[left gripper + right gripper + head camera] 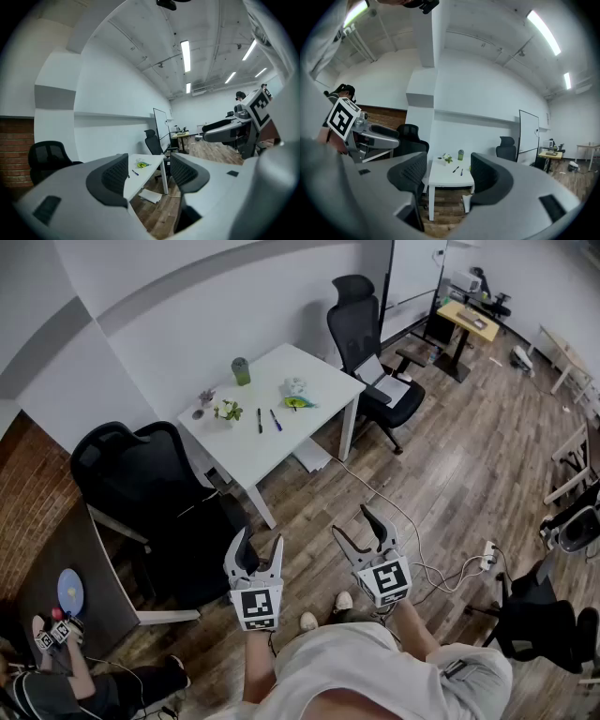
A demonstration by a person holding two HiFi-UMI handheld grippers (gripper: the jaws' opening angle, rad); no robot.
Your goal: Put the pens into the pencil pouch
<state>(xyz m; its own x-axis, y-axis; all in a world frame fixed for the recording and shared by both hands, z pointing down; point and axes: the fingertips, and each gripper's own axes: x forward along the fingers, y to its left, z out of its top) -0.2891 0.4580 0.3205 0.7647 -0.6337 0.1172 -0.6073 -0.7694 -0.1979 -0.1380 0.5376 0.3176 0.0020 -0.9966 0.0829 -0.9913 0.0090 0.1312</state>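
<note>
Pens, one black [260, 421] and one blue [276, 420], lie on the white tabletop [272, 454] near the yellow-green pouch [298, 402], well apart from the left claw [260, 547] and right claw [356, 526]. Left gripper view: jaws wide apart, empty. Right gripper view: likewise agape, holding nothing.

We see a desk [281, 442] with a smooth, matt white top, standing on a floor [450, 465] of wood-grain planks with a faint sheen. The wall [28, 493] at the left is rough red brick. The chair [141, 484] beside the desk is black, and its back looks like mesh cloth. The left claw [261, 538] and right claw [354, 523] look to us like matt grey plastic, with pads [115, 173] that are black and finely ribbed. The person's shirt [347, 662] is pale, soft cloth.
</note>
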